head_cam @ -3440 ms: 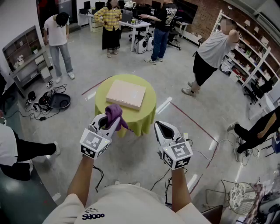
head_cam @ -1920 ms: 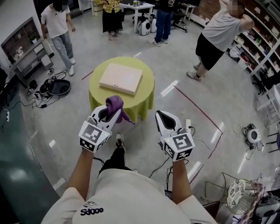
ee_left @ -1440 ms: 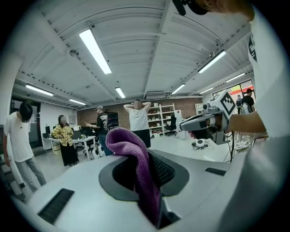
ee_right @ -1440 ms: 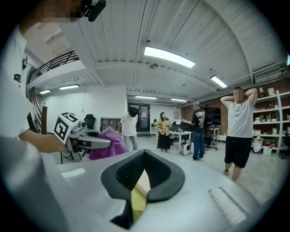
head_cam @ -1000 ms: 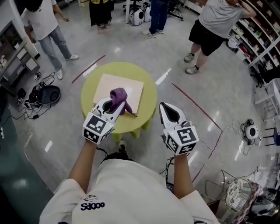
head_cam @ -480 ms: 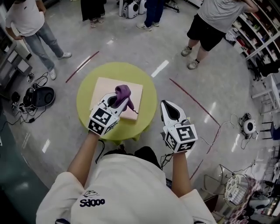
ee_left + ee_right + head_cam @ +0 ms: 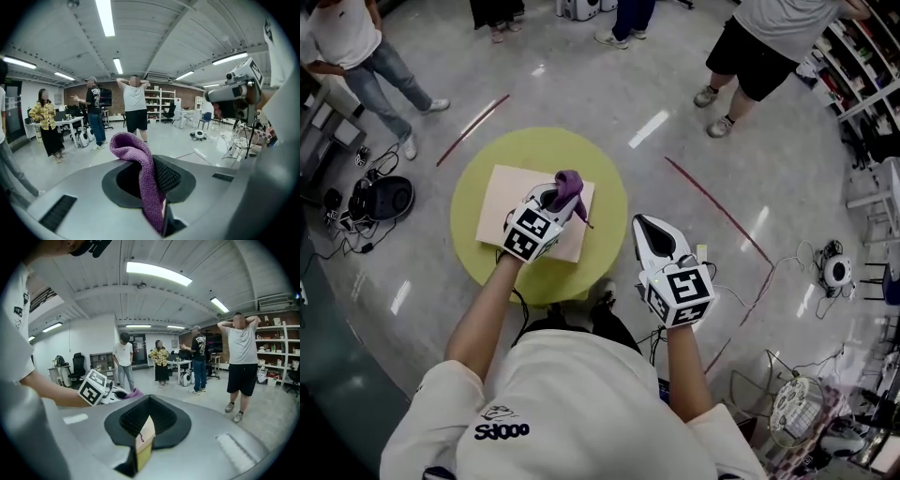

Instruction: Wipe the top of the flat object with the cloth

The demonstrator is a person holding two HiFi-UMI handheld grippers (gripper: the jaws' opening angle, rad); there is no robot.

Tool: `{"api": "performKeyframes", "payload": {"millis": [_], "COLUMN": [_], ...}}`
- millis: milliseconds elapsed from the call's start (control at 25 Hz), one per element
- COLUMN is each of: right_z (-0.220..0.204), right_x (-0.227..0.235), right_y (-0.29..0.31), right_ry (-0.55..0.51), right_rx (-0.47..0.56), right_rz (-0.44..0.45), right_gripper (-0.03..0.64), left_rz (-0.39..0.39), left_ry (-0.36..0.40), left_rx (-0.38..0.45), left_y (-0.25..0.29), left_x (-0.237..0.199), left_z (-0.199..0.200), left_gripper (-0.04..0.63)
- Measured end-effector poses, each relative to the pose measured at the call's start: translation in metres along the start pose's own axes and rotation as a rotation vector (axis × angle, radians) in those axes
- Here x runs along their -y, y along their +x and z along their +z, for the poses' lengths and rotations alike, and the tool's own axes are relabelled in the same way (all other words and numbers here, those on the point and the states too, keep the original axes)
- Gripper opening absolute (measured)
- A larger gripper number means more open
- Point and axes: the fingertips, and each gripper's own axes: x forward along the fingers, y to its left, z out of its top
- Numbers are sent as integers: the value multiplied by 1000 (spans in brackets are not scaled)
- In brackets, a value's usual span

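Purple knitted cloth [image 7: 139,171] is pinched between the closed jaws of the left hand-held gripper [image 7: 560,196]. One fold rises above the jaw tips and the rest hangs down through the slit between them. In the head view this hand-held gripper is over the right part of a flat beige board [image 7: 504,202], and the cloth sits near the board's far right corner. Whether the cloth touches the board cannot be told. The board lies flat on a round bench [image 7: 606,212] covered in yellow-green fabric, slightly left of the bench's middle. The right hand-held gripper [image 7: 643,226] is off the bench, just beyond its right edge and over the grey floor [image 7: 741,141]. Its jaws are drawn together with nothing held between them. Both marker cubes face up toward the head camera. On the floor to the left of the bench lies a dark round device [image 7: 382,202] among black cables. Red lines [image 7: 717,211] cross the floor on the right, and several people stand at the far side of the room.
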Motion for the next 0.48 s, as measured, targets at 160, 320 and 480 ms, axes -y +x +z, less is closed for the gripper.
{"api": "performKeyframes", "payload": {"millis": [160, 320, 480], "right_z": [-1, -9, -19], "right_x": [17, 29, 38], "right_y": [10, 18, 19], "right_ry": [16, 37, 58], "right_rx": [-8, -31, -54], "right_rz": [7, 4, -1], "right_gripper": [9, 9, 9], "left_rz": [-3, -6, -20], "left_ry": [-20, -45, -57], "left_rx": [-96, -167, -198], "left_y": [38, 67, 96], "left_x": [-12, -22, -25], "left_z": [-23, -42, -57], "left_gripper": [55, 55, 55]}}
